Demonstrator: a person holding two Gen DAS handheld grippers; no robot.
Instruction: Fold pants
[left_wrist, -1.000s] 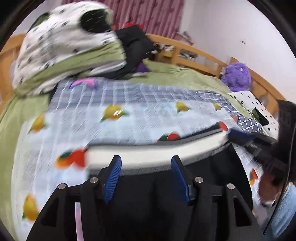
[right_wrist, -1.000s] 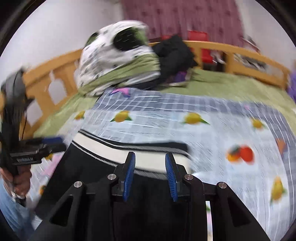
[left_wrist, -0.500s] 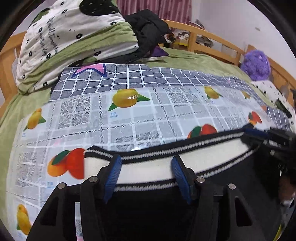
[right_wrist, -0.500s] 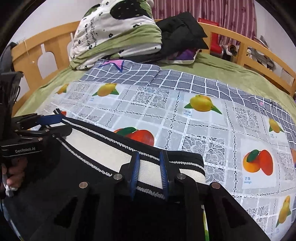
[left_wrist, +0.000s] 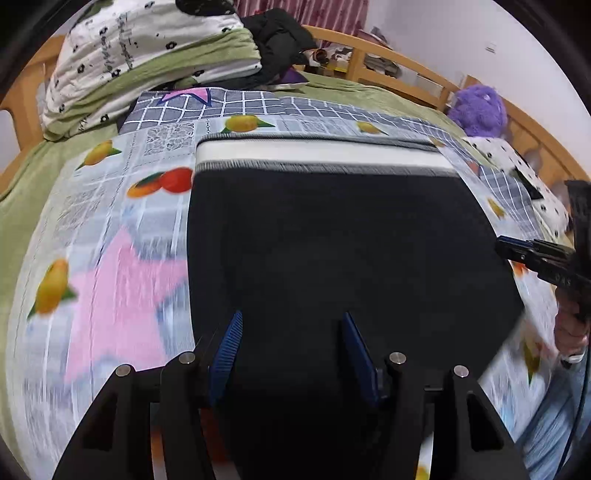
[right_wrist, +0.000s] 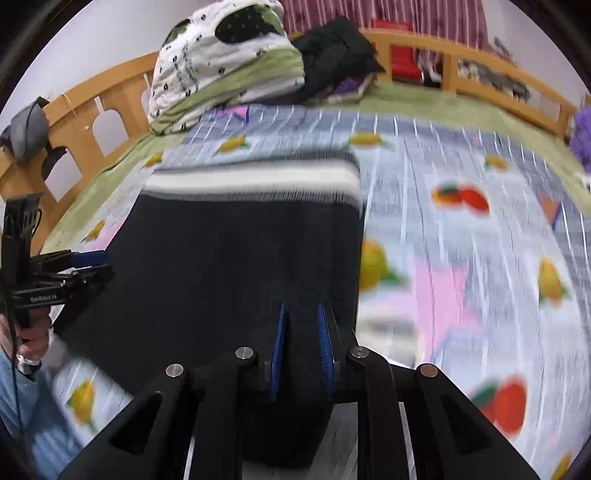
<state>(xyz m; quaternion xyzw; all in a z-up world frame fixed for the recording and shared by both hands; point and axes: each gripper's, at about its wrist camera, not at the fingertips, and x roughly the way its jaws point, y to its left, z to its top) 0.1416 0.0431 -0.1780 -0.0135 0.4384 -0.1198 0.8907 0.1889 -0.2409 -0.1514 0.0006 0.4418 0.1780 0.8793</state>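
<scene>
Black pants (left_wrist: 332, 240) with a white, dark-edged waistband (left_wrist: 314, 155) lie flat on the fruit-print sheet (left_wrist: 110, 221), waistband at the far end. My left gripper (left_wrist: 291, 317) hovers open over the near part of the black cloth, pads wide apart. At the right edge of that view the right gripper (left_wrist: 535, 254) comes in. In the right wrist view the pants (right_wrist: 240, 258) and the waistband (right_wrist: 251, 181) are blurred. My right gripper (right_wrist: 301, 306) stands near their right edge with only a narrow gap between its pads; no pinched cloth shows. The left gripper (right_wrist: 85, 262) is at the left.
A folded green and white duvet (left_wrist: 147, 62) and a black jacket (left_wrist: 280, 40) are piled at the bed's far end. A purple plush toy (left_wrist: 478, 107) sits far right. A wooden bed rail (right_wrist: 92, 110) runs along the left and back. A person's hand (right_wrist: 33, 332) holds the left gripper.
Both grippers have drawn back from the waistband toward the near end of the pants, and the waistband now lies far ahead on the sheet. The right gripper's gap has narrowed.
</scene>
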